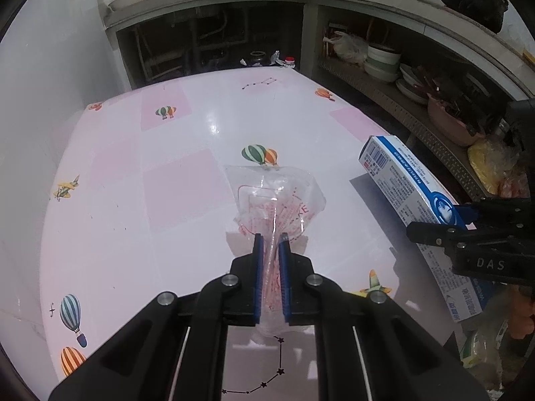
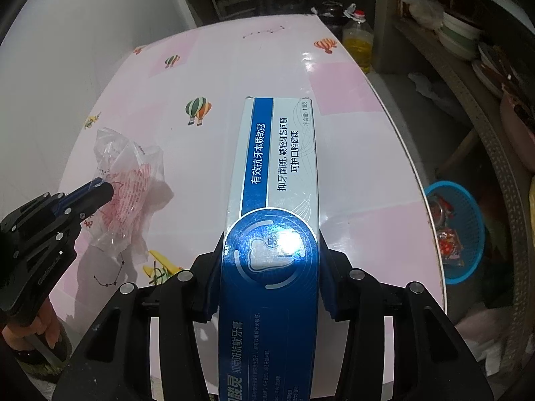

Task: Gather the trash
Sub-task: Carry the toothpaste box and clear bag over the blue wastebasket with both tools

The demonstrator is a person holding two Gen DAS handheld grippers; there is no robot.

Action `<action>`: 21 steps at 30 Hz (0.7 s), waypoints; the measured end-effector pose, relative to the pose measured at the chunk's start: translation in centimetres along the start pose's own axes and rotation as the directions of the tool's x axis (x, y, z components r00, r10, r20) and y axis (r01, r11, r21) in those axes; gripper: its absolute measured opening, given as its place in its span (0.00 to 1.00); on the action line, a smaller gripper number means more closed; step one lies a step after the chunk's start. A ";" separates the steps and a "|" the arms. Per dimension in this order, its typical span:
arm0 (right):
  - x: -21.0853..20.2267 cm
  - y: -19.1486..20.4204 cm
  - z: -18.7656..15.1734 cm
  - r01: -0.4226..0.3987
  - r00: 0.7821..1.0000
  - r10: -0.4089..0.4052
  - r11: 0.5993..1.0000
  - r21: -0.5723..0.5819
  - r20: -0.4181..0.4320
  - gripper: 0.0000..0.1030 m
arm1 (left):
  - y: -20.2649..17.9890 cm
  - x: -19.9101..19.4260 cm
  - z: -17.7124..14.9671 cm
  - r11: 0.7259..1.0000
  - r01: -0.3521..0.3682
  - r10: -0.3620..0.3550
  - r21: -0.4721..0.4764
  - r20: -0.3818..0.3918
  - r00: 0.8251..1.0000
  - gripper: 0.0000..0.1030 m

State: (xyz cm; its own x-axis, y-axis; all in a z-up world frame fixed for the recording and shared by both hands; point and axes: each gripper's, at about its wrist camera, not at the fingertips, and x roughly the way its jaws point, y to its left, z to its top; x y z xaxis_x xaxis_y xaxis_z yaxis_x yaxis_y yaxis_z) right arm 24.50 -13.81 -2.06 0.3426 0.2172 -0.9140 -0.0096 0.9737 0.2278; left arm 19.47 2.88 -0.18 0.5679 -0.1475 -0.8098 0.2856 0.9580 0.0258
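Overhead, left fingers [image 1: 271, 237] pinch a plastic wrapper [image 1: 276, 197], right fingers [image 2: 269, 244] clamp a toothpaste box [image 2: 277, 167] above the pink tablecloth [image 1: 133, 173].

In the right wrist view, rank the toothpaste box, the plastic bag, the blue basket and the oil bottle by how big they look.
1. Toothpaste box, though nearness inflates it.
2. Plastic bag.
3. Blue basket.
4. Oil bottle, farthest away.

The crumpled plastic bag [image 1: 274, 200] lies on the table [image 1: 167, 167], pinched between the left gripper [image 1: 270, 238] pads. To its right, the toothpaste box [image 2: 277, 180] sits clamped in the right gripper [image 2: 271, 250] — above the tabletop. Beyond the table's right edge, a basket [image 2: 468, 234] of scraps stands on the floor — shelves of dishes [image 1: 384, 60] behind.
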 end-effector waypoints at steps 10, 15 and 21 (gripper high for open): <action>-3.8 -2.2 -0.3 -0.059 0.995 0.049 0.993 0.102 0.092 0.43 | -1.4 -1.4 2.9 0.993 0.116 -0.117 0.018 0.046 0.992 0.08; -7.6 -7.6 -1.5 -0.071 0.983 0.026 0.967 0.246 0.181 0.43 | -5.6 -1.4 6.6 0.968 0.237 -0.243 0.087 0.061 0.968 0.08; -11.3 -17.5 -5.9 -0.068 0.966 -0.071 0.860 0.506 0.250 0.43 | -14.0 0.7 11.2 0.885 0.430 -0.433 0.178 -0.024 0.901 0.08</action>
State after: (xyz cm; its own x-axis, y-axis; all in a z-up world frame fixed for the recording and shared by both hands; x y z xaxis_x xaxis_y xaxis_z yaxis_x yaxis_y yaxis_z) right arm 15.21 -32.86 2.28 0.5664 0.1229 -0.8149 0.4442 0.7874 0.4275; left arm 24.49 -13.44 5.49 0.3695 -0.5422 -0.7547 0.6346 0.7405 -0.2213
